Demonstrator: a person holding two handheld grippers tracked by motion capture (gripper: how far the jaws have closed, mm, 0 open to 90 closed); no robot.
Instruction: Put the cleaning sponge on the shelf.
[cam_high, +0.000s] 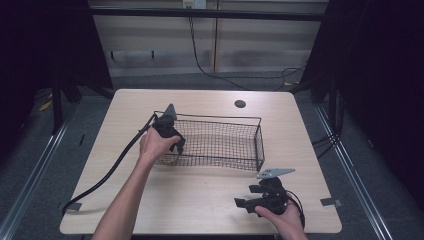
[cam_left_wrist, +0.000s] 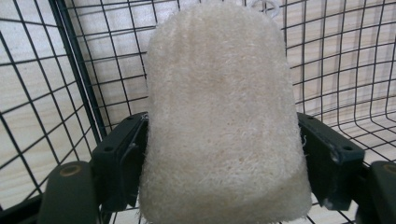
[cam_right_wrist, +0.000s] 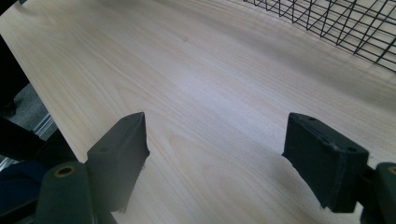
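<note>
A pale, fibrous loofah sponge (cam_left_wrist: 219, 107) stands between the two jaws of my left gripper (cam_left_wrist: 222, 128), which press on both its sides, shut on it. That left gripper (cam_high: 177, 145) reaches down into the left end of a black wire basket (cam_high: 220, 120) in the middle of the table; the basket's mesh wall (cam_left_wrist: 74, 56) is just behind the sponge. My right gripper (cam_high: 245, 204) rests low over the wooden table near the front right edge. Its jaws stand wide apart, and between them my right gripper (cam_right_wrist: 215, 135) holds nothing but bare wood.
The light wooden table (cam_high: 200, 200) has a round cable hole (cam_high: 240, 104) at the back. A thick black cable (cam_high: 107, 175) trails from the left gripper across the table's left side. The basket's corner (cam_right_wrist: 336, 23) lies ahead of the right gripper. Dark floor surrounds the table.
</note>
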